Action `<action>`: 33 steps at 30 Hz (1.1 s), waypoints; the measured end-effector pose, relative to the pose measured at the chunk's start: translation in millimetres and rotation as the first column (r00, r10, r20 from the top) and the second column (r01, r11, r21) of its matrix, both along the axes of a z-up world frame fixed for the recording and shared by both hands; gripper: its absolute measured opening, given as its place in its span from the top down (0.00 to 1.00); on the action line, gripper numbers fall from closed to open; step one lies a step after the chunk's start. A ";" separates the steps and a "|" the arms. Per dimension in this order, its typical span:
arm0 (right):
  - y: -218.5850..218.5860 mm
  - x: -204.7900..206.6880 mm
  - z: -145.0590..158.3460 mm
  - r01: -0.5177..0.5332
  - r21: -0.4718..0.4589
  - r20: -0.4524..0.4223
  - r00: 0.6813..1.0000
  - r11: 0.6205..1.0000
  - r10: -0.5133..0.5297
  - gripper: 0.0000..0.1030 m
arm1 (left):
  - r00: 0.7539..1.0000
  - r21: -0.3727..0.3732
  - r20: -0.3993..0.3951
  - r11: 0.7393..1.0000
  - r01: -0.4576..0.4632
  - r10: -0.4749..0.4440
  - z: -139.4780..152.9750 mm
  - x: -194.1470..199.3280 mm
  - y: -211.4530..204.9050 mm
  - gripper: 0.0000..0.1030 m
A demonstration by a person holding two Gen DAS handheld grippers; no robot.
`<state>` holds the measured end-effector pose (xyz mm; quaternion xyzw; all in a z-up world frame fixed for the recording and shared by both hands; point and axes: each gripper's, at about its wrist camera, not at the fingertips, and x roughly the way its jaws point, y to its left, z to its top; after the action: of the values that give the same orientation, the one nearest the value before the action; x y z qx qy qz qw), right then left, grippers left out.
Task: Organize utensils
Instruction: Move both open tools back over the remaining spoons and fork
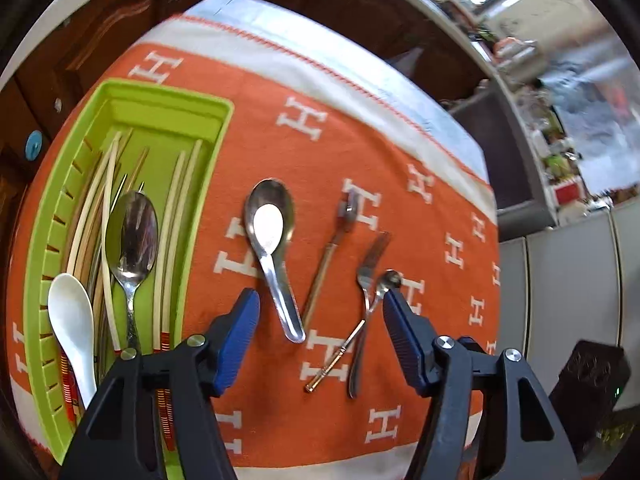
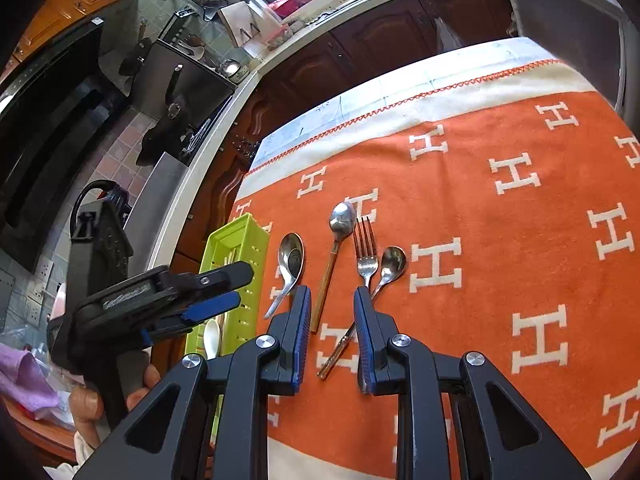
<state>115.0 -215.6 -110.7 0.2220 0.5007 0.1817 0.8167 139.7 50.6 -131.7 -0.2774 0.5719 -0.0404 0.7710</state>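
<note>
A green tray [image 1: 168,96] at the left holds several chopsticks [image 1: 176,220], a metal spoon [image 1: 134,232] and a white spoon [image 1: 72,316]. On the orange cloth [image 1: 320,152] lie a steel soup spoon [image 1: 270,216], a gold-handled spoon [image 1: 324,268], a fork [image 1: 370,268] and a small spoon [image 1: 390,278] crossing the fork's handle. My left gripper [image 1: 320,300] hangs open above them, nothing between its pads. My right gripper [image 2: 332,300] hovers over the same row with a narrow gap, holding nothing. The right wrist view shows the left gripper [image 2: 240,286] above the tray [image 2: 256,248].
A hand [image 2: 100,400] grips the left tool. Dark wood cabinets [image 2: 360,52] and a counter run behind the table. A black box [image 1: 588,376] stands off the cloth's right side. A purple cloth [image 2: 24,376] lies at the lower left.
</note>
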 end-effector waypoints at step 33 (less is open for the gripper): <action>-1.0 17.5 -33.4 0.006 0.058 -0.054 0.999 0.998 -0.003 0.79 | 0.974 -0.229 -0.177 0.957 -0.179 0.140 -81.4 15.0 5.0 0.90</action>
<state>132.5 -216.6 -144.0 0.2517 0.5164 0.1881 0.7966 154.7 55.6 -213.2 -0.4174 0.5978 -0.0254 0.6839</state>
